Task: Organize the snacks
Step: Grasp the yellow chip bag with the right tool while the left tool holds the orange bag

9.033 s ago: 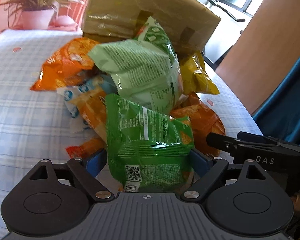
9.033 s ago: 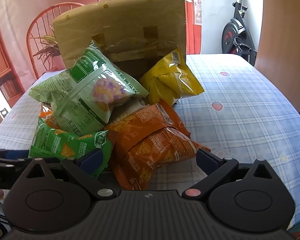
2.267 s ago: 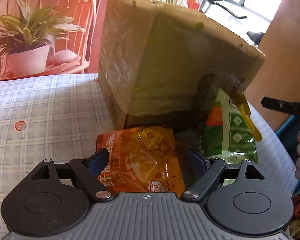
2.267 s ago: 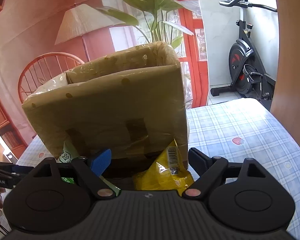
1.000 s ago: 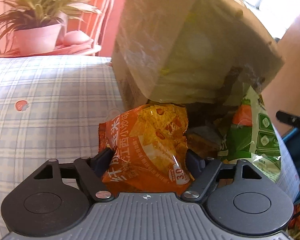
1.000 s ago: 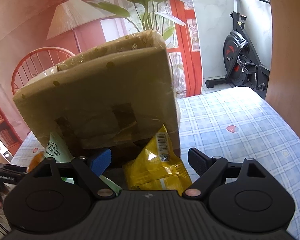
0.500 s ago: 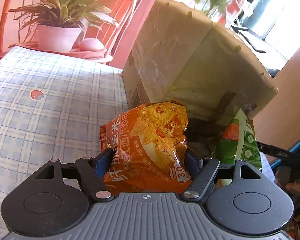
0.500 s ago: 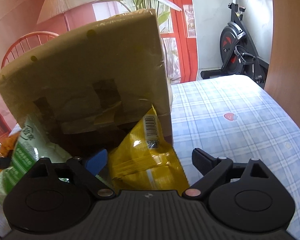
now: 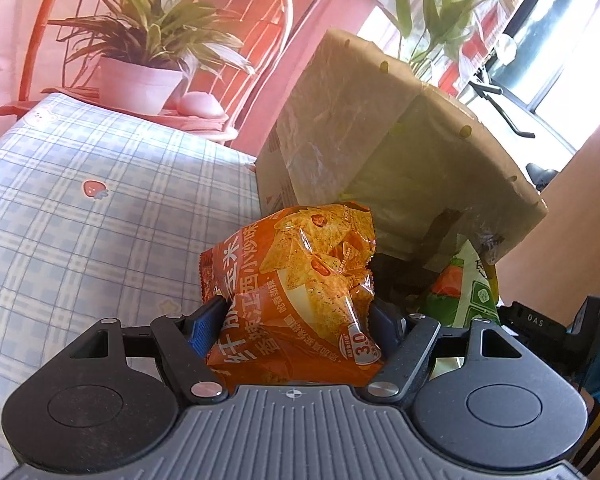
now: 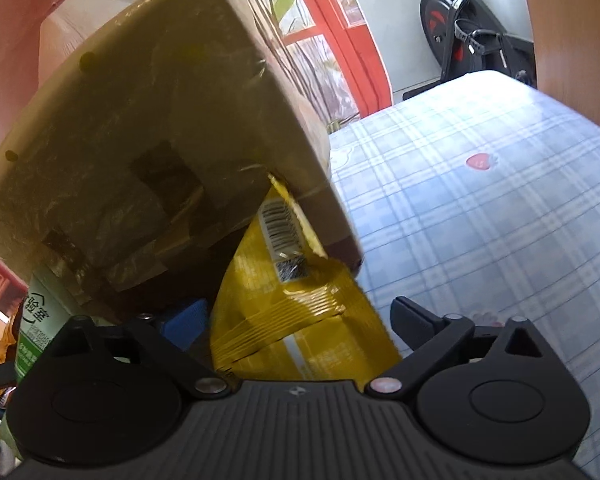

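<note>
An orange chip bag (image 9: 300,276) hangs above the checked tablecloth (image 9: 80,220), and my left gripper (image 9: 296,314) is shut on its lower half. Behind it stands a plastic-wrapped cardboard box (image 9: 360,140). A green bag (image 9: 470,292) leans at the box's right corner. In the right wrist view a yellow bag (image 10: 300,280) leans against the same box (image 10: 160,120), between the fingers of my right gripper (image 10: 296,316). Those jaws are closing, and the right finger (image 10: 412,320) stands just clear of the bag. The green bag (image 10: 40,320) shows at the far left.
A potted plant (image 9: 140,84) sits on a red chair beyond the table's far edge. The other gripper's body (image 9: 540,324) shows at the right of the left wrist view. An exercise bike (image 10: 460,40) stands past the table (image 10: 480,220). A wooden panel borders the right side.
The left gripper has lifted the orange bag a little and rolled, so more of the room shows. The right gripper has sunk and rolled toward the yellow bag, its jaws wider than before.
</note>
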